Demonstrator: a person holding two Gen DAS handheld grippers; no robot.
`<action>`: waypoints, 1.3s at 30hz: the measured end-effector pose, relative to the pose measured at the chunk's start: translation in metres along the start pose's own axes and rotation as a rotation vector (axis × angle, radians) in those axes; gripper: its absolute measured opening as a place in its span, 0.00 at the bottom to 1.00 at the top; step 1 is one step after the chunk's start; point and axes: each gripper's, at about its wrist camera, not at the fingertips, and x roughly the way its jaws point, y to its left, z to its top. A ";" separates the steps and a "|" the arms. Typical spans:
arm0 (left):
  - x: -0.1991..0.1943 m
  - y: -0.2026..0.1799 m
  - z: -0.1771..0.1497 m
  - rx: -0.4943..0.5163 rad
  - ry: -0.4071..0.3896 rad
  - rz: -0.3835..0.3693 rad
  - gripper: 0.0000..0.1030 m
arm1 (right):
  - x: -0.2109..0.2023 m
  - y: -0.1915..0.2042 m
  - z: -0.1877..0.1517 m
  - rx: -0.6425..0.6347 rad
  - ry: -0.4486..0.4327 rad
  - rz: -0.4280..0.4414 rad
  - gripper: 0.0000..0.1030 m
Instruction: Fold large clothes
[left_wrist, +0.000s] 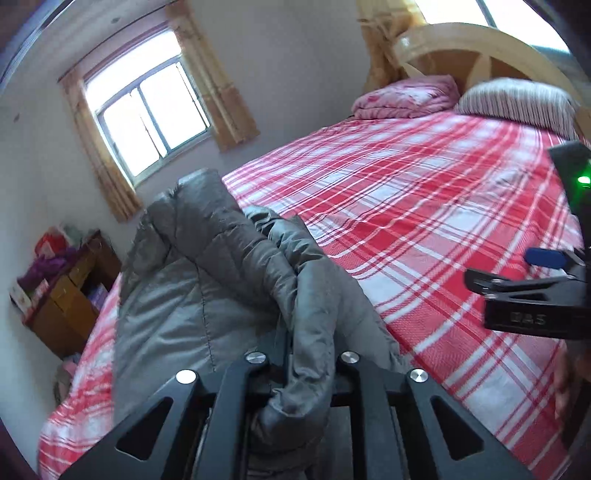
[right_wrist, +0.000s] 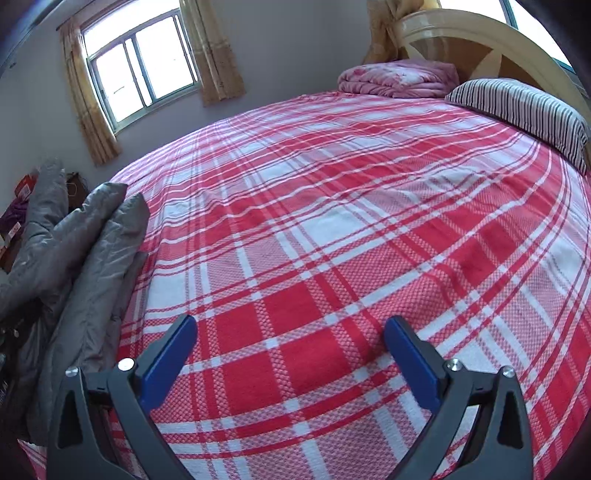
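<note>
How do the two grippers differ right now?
The left gripper is shut on the grey jacket, a fold of it bunched between the fingers; the right gripper is open and empty. The left gripper's pads are hidden by cloth, while the right gripper's blue pads show plainly. The right gripper hangs over bare plaid sheet. Both have black frames and point down toward the bed.

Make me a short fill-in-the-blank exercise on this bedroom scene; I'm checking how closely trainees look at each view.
1. The left tool is shut on a fold of the ____ padded jacket.
2. The right tool hangs over the bedspread with its jaws ____.
3. The right tool's pads are coloured ____.
4. The pillow by the headboard has a ____ pattern.

Missing words: grey; open; blue; striped
</note>
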 end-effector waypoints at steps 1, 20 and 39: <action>-0.012 0.001 0.004 0.017 -0.004 0.020 0.17 | 0.001 0.002 0.000 -0.005 0.006 0.002 1.00; -0.010 0.262 -0.034 -0.582 0.147 0.530 0.94 | -0.074 0.107 0.091 -0.216 -0.120 0.046 0.83; 0.095 0.270 -0.041 -0.805 0.223 0.329 0.94 | 0.021 0.293 0.067 -0.425 -0.057 -0.035 0.62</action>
